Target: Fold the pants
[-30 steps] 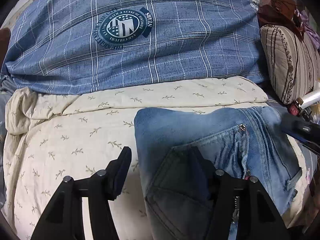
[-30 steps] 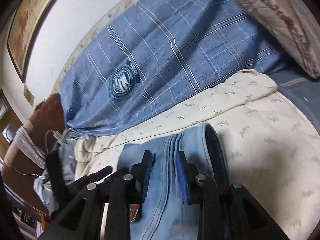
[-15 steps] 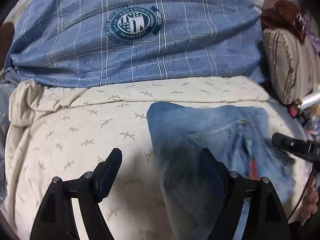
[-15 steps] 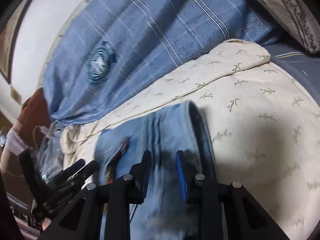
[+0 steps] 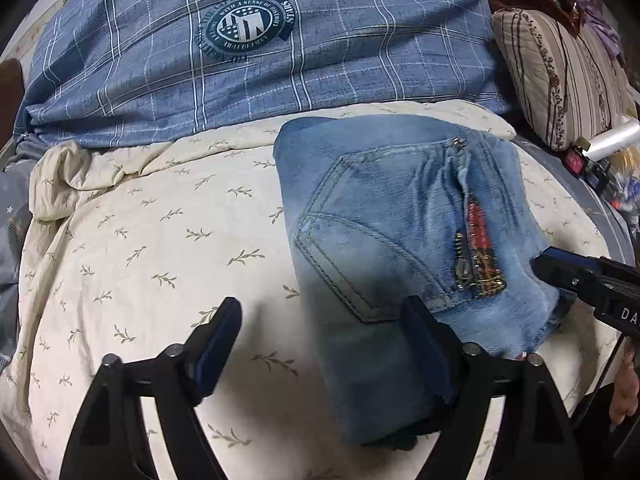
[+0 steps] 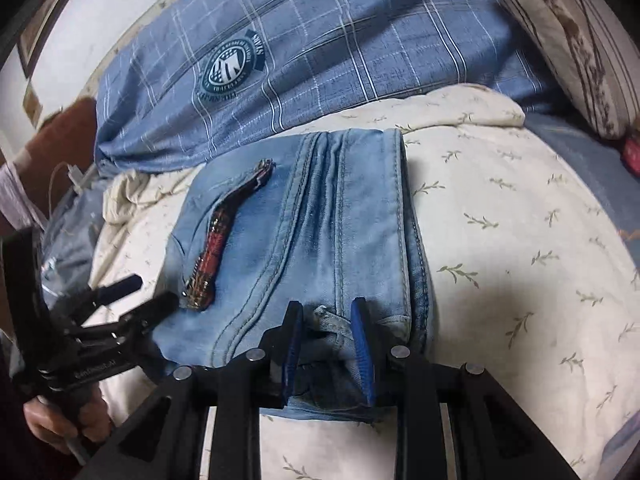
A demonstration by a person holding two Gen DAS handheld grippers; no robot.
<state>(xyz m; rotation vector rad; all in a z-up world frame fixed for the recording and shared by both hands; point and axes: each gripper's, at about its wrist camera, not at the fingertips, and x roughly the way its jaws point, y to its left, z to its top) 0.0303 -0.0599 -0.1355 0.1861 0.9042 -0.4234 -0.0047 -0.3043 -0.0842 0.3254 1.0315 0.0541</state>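
Lying folded into a thick rectangle on the cream leaf-print bedspread (image 5: 140, 240), the faded blue denim pants (image 5: 400, 216) show a back pocket and red-trimmed zipper. The left gripper (image 5: 324, 332) has just been opening, nothing pinched; the right gripper (image 6: 326, 320) clamps the pants' near edge.

The folded light-blue denim pants (image 5: 384, 216) hide their near end behind the left gripper's right finger (image 5: 424, 344). The striped beige cushion (image 6: 560, 28) is cut off at the right wrist view's top edge. The round dark-blue badge's (image 5: 246, 20) lettering is too small to read.
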